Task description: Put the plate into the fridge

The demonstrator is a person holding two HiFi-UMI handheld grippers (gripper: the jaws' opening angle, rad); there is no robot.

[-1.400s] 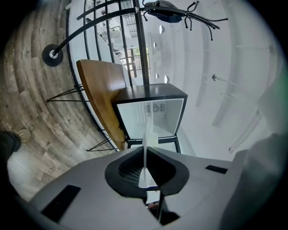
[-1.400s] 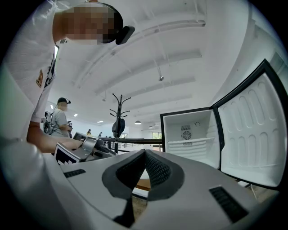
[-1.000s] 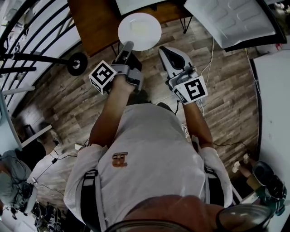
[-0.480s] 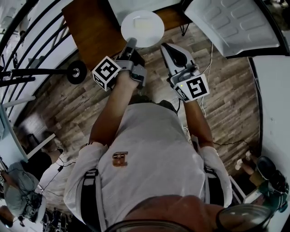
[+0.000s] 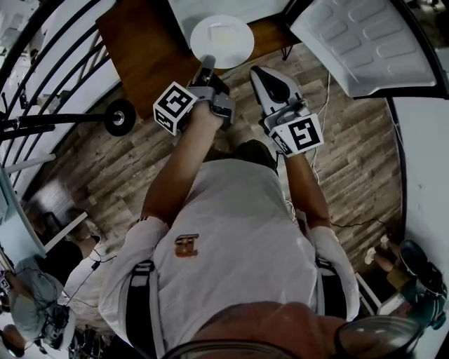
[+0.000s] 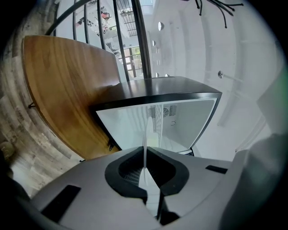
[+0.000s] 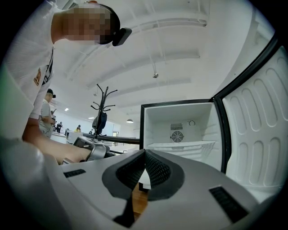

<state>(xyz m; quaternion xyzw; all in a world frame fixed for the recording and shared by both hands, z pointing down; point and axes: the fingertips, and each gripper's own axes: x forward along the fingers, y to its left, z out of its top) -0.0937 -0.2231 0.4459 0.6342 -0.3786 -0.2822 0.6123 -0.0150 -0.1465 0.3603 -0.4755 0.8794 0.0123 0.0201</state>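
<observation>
A round white plate [image 5: 222, 41] hangs level in front of the open fridge [image 5: 224, 8]. My left gripper [image 5: 208, 63] is shut on its near rim. In the left gripper view the plate [image 6: 145, 134] shows edge-on as a thin white line pinched between the jaws, with the white fridge interior [image 6: 171, 123] straight beyond it. My right gripper [image 5: 257, 72] hovers just right of the plate, shut and holding nothing. The right gripper view shows its closed jaws [image 7: 145, 155] below the fridge [image 7: 177, 130], whose shelf is bare, and the left gripper [image 7: 90, 150] off to the left.
The fridge stands on a brown wooden table [image 5: 140, 49] with thin metal legs. Its white door [image 5: 372, 42] swings open at the upper right. Black railing bars [image 5: 42, 63] and a wheel [image 5: 119, 116] lie at the left. A white counter [image 5: 428, 168] runs along the right.
Both grippers and the plate have moved forward toward the fridge. The plate now lies over the table's edge, close to the fridge opening. The grip is unchanged.
</observation>
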